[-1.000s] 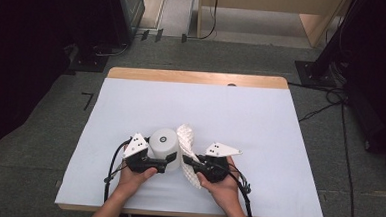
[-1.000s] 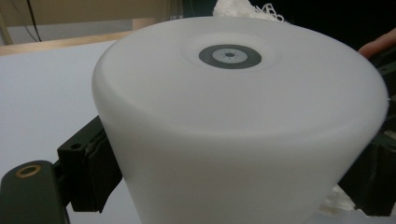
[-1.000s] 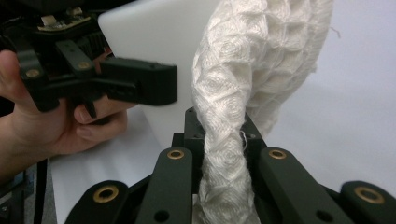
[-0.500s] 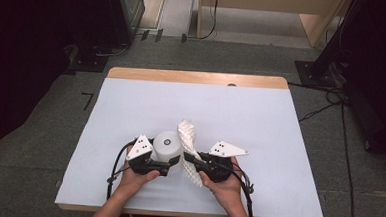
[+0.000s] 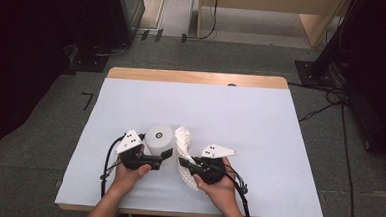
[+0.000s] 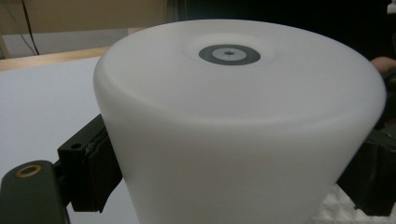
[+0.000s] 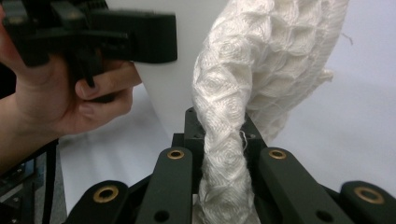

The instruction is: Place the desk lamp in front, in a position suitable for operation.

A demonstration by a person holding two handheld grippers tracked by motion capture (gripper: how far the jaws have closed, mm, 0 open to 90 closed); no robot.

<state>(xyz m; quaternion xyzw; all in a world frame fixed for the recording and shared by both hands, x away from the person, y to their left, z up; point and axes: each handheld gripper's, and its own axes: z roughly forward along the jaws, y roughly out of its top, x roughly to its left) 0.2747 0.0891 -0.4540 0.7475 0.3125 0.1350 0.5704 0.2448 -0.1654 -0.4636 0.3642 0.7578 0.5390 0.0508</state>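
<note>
- Looking down from the high view, a person's two hands reach in from the near edge of a white-covered table [image 5: 260,122], each holding a gripper close to the front centre of the surface.
- The left gripper [image 5: 162,158] has its jaws closed around the side of a white tapered cylinder [image 5: 159,139], which stands upright with a small dark ring at the centre of its top.
- The left gripper view adds what the high view cannot: the cylinder [image 6: 238,126] has a smooth, matte wall, the ring on top is grey with a dark centre, and a black jaw pad presses against each flank, at the left and at the far right.
- The right gripper [image 5: 184,164] is closed on a white knitted cloth [image 5: 185,145], which stands just beside the cylinder, on its right, and trails down toward the near edge.
- The right gripper view shows the cloth [image 7: 233,116] bunched into a thick roll pinched between the two jaws, with a raised diamond-like knit and loose threads, details lost from above.
- That same view shows the left hand [image 7: 60,93] gripping its tool, with the cylinder's pale wall right behind the cloth; whether the two touch I cannot tell.
</note>
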